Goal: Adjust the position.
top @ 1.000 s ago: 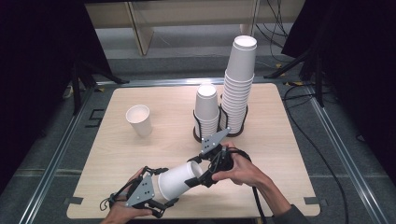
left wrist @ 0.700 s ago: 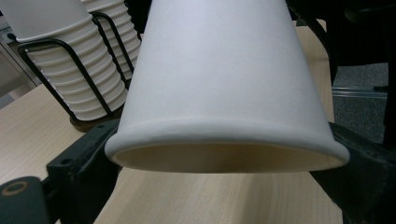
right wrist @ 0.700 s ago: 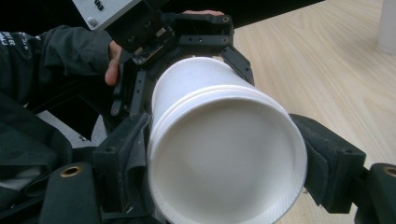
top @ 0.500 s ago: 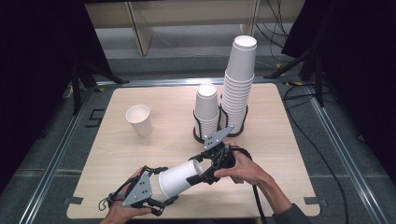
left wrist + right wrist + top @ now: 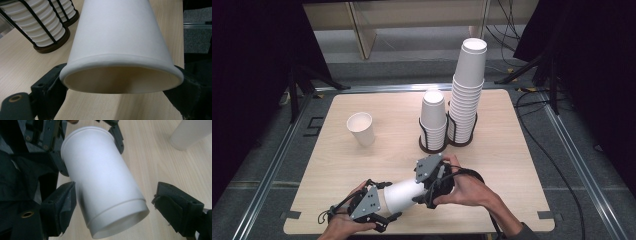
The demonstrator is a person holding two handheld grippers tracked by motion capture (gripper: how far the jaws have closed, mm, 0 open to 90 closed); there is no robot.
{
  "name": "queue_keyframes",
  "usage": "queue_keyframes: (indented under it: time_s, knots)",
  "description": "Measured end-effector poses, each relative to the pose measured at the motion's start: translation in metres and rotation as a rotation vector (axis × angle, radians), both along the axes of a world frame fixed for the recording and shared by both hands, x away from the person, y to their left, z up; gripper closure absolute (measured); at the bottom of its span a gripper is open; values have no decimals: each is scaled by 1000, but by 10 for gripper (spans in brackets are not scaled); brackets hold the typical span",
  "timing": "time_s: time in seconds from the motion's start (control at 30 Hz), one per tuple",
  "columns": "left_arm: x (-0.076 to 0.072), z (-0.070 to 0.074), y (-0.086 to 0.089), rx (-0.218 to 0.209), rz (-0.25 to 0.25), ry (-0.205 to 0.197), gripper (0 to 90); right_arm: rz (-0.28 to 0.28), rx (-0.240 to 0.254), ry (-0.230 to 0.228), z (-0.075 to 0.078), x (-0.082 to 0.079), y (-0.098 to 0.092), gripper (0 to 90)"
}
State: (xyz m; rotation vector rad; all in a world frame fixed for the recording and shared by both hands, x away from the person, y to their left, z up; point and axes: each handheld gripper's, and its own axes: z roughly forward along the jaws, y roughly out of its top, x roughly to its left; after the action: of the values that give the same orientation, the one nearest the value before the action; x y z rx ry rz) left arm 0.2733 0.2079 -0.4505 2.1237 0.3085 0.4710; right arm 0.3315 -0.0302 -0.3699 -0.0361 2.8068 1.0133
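- Since a second ago, the left gripper (image 5: 382, 202) has just been closing its jaws, and they now pinch the cup (image 5: 404, 194) at its rim. The right gripper (image 5: 429, 190) has shifted a little, its grey plate sitting lower in the high view.
- The cup hangs just above the table (image 5: 512, 150) near the 6 o'clock edge, between the two grippers.
- In the left gripper view the rim (image 5: 120, 62) is squeezed to an oval between the narrowed jaws, so the left holds it.
- In the right gripper view the jaws stand wide. One is right beside the cup's wall (image 5: 105, 185) and the other stands clear of it, so this gripper has no hold.
- The cup lies nearly level. Its long axis runs from 8 o'clock to 2 o'clock in the high view, with the mouth at the left gripper pointing to 8 o'clock and the base at the right gripper.
- A lone cup (image 5: 361, 128) stands upright, mouth up, at about 10 o'clock.
- A short stack (image 5: 433, 117) and a tall stack (image 5: 468, 95) stand in wire holders at about 1 o'clock, touching side by side.
- My reading is that the hand-over to the left is all but done. Still to come are drawing the right gripper away, turning the cup upright and setting it down, probably by the lone cup.
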Motion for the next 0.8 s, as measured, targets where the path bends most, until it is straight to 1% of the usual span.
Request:
queue_keyframes:
  time_s: [0.03,0.1,0.13,0.17,0.2,0.23,0.27,0.33,0.43,0.47,0.5,0.53,0.6,0.63,0.7,0.77,0.8]
  knots:
    - [0,-1,-1,-8,-5,-1,104,12,-15,-17,-1,-2,2,186]
    - [0,1,0,22,-10,-7,105,38,-52,-52,-1,-6,7,186]
    - [-1,2,0,25,-9,0,105,41,-66,-57,-2,-8,8,186]
    - [-1,2,0,25,-10,2,106,56,-78,-66,-3,-10,10,187]
    - [0,1,-1,20,-16,0,106,66,-103,-103,-3,-11,12,187]
    - [-1,2,-1,27,-16,-3,106,74,-119,-124,-4,-12,13,187]
    - [-1,3,0,46,-22,-2,107,86,-134,-136,-5,-13,15,187]
    - [-1,2,-1,47,-30,-6,107,100,-152,-145,-7,-14,17,187]
    - [-2,2,-2,43,-39,-1,109,114,-185,-173,-11,-16,21,187]
    - [-2,3,-2,56,-36,-10,109,122,-191,-172,-12,-16,22,188]
    - [-2,3,-2,64,-43,-5,109,119,-197,-172,-13,-17,23,188]
    - [-2,2,-3,51,-45,-4,110,131,-204,-175,-14,-16,24,189]
    - [-2,2,-3,53,-47,-6,110,140,-212,-177,-17,-17,26,194]
    - [-2,3,-3,57,-50,-8,109,158,-214,-195,-18,-15,27,194]
    - [-2,3,-3,58,-53,-8,110,164,-217,-198,-20,-15,29,190]
    - [-3,5,-2,74,-56,-13,110,165,-222,-197,-23,-15,29,188]
    - [-3,5,-2,71,-58,-12,110,156,-231,-188,-23,-15,29,187]
